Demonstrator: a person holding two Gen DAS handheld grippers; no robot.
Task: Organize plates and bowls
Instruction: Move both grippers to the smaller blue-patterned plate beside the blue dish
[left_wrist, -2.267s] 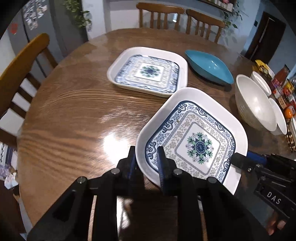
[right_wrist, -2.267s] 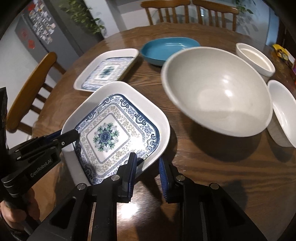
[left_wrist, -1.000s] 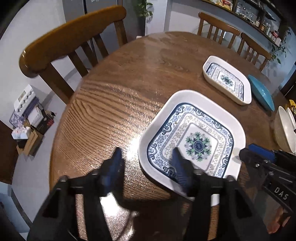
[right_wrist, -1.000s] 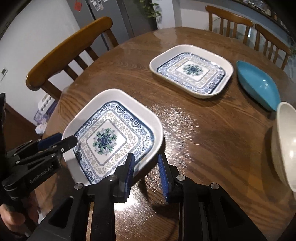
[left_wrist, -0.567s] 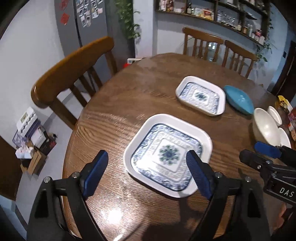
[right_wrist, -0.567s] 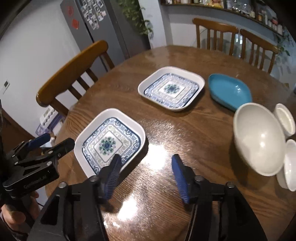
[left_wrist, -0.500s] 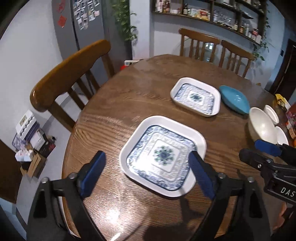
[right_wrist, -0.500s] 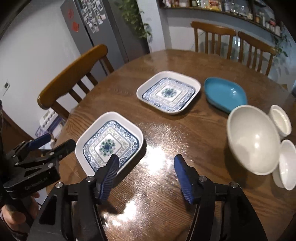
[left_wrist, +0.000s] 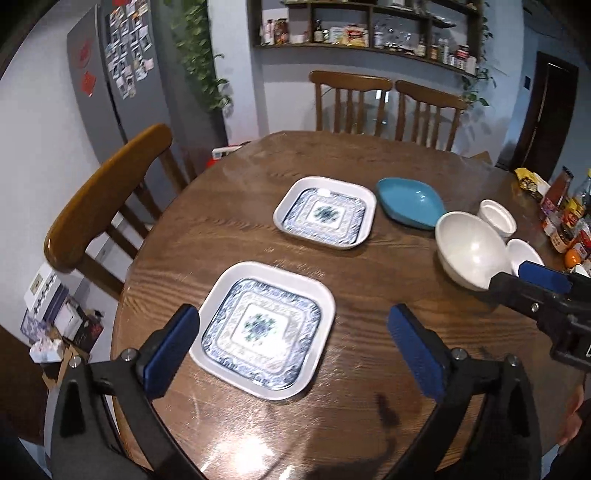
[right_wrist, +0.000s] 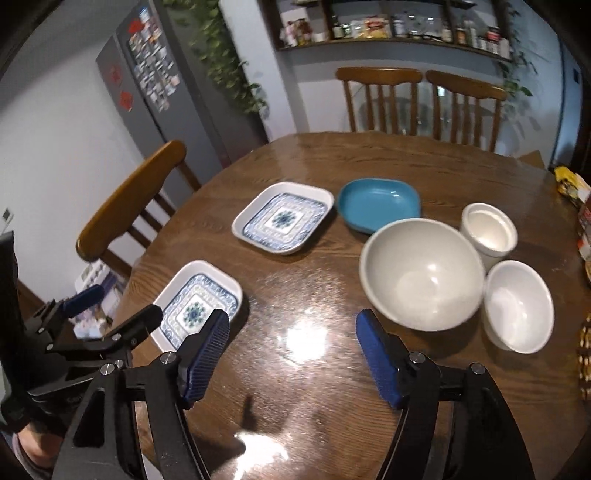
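A square blue-patterned plate (left_wrist: 266, 325) lies flat near the table's front left edge, and it also shows in the right wrist view (right_wrist: 195, 306). My left gripper (left_wrist: 291, 343) hangs above it, jaws wide and still opening, nothing between them. My right gripper (right_wrist: 291, 339) hovers over bare wood to the plate's right, its jaws also opening and empty. A second patterned plate (left_wrist: 325, 214) sits farther back beside a blue dish (left_wrist: 410, 203). A large white bowl (right_wrist: 421, 273) stands right of centre with two small white bowls (right_wrist: 517, 306) next to it.
The round wooden table (left_wrist: 258, 184) has a chair (left_wrist: 107, 195) at its left and two chairs (left_wrist: 388, 103) at the back. Bottles and packets (left_wrist: 565, 218) crowd the far right edge. Boxes (left_wrist: 48, 295) lie on the floor at the left.
Both grippers let go of the near patterned plate, which now rests on the table. They opened wide and rose up and back, so more of the table shows.
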